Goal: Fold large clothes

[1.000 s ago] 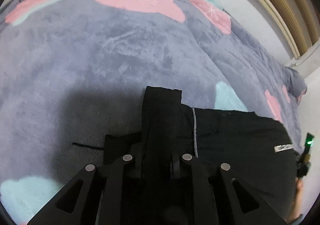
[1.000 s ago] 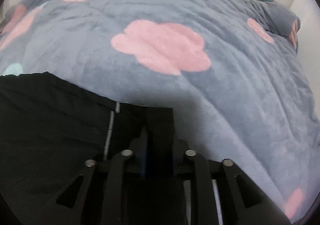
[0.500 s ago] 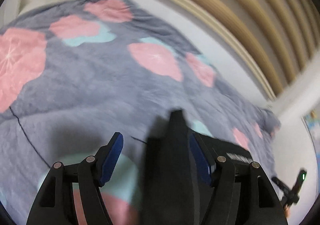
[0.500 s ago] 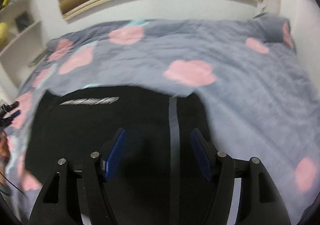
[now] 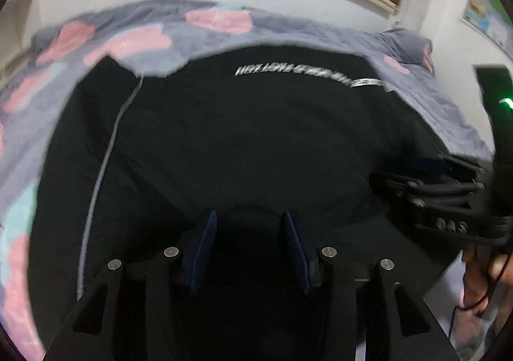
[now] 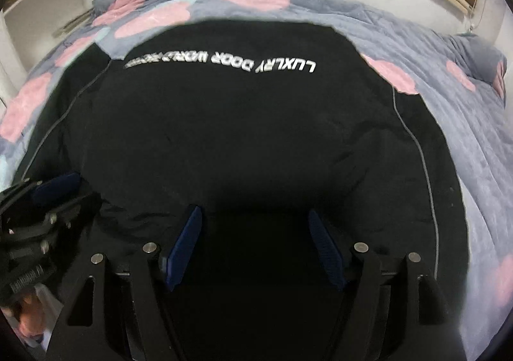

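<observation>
Done: we see the black garment (image 6: 243,123) spread on the bed (image 6: 449,79)
Left: we fold
Left gripper (image 5: 248,232): narrowing, empty
Right gripper (image 6: 256,239): widening, empty

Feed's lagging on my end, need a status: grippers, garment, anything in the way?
Left gripper open, jaws just narrowed, nothing pinched. Right gripper open, jaws just widened, empty. Black garment spread flat on flowered blanket, lettering up. No obstruction visible.
</observation>
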